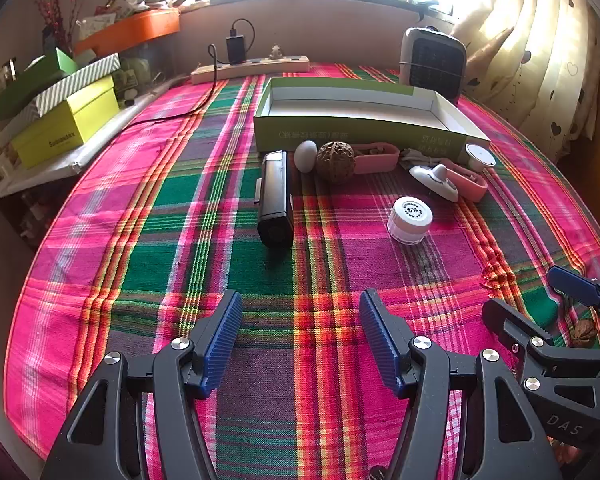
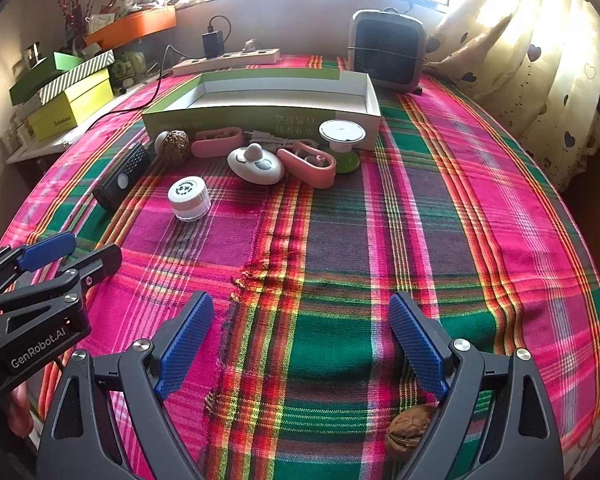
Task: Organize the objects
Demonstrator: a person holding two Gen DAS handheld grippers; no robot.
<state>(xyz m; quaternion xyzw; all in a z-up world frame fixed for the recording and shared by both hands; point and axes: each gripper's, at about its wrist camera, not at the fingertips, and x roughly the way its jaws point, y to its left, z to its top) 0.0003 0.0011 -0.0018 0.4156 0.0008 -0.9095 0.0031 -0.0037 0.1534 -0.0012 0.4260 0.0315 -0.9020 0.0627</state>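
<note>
An open green and white box point(image 1: 360, 132) lies on the plaid tablecloth. In front of it sit a black device point(image 1: 276, 196), a white egg point(image 1: 305, 155), a large walnut point(image 1: 335, 161), two pink cases point(image 1: 376, 158) point(image 1: 466, 182), a white oval gadget point(image 1: 436, 180), a white jar point(image 1: 410, 220) and a white disc on a green stand point(image 2: 342, 132). My left gripper point(image 1: 300, 300) is open and holds nothing, well short of the black device. My right gripper point(image 2: 300, 304) is open and holds nothing too. A small walnut point(image 2: 410, 428) lies by its right finger, partly hidden.
A grey heater point(image 2: 386, 54) and a power strip point(image 2: 226, 60) with a plugged charger stand behind the box. Stacked yellow and green boxes point(image 1: 68, 116) fill a shelf at the left. Curtains point(image 2: 540, 80) hang at the right. The cloth is wrinkled point(image 2: 256, 276) near the grippers.
</note>
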